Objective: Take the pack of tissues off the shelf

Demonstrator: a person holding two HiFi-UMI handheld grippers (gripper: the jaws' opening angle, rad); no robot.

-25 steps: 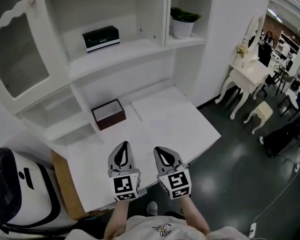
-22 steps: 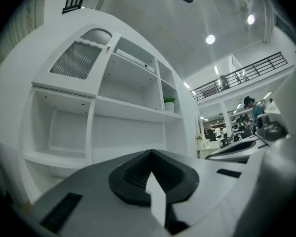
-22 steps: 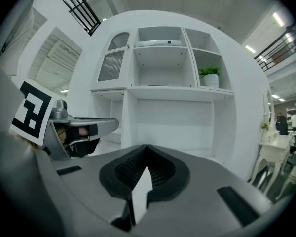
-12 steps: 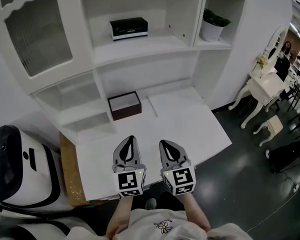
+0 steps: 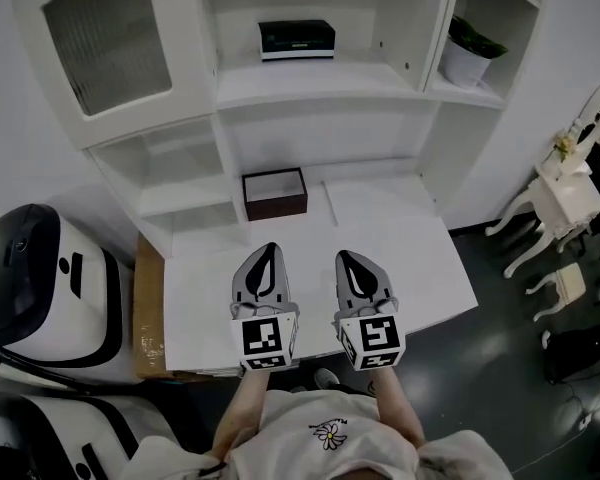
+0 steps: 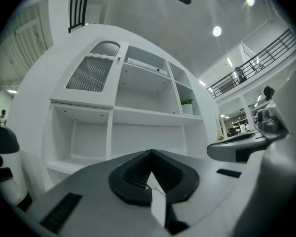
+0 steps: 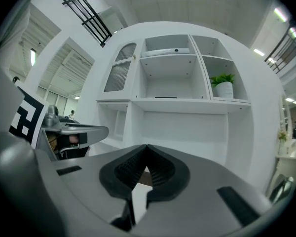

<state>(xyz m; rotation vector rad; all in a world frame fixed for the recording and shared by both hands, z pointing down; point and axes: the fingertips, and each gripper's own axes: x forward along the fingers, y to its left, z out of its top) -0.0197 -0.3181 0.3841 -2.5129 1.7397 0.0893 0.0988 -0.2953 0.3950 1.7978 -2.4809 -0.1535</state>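
Observation:
The pack of tissues (image 5: 296,40), dark with a pale band, lies on the middle shelf of the white cabinet (image 5: 310,83), far beyond both grippers. My left gripper (image 5: 268,252) and right gripper (image 5: 348,259) hover side by side over the front of the white desk (image 5: 420,258), pointing at the cabinet. Both are shut and hold nothing. In the left gripper view the dark pads (image 6: 138,174) meet at a point. The right gripper view shows its pads (image 7: 160,174) closed the same way.
A brown open box (image 5: 274,193) sits at the back of the desk under the shelf. A potted plant (image 5: 467,53) stands in the right compartment. A white rounded machine (image 5: 40,288) and a cardboard box (image 5: 148,308) stand to the left, a white dressing table (image 5: 570,183) to the right.
The head view has swung so the cabinet now stands centred and square ahead. Both grippers stay shut and side by side over the desk front.

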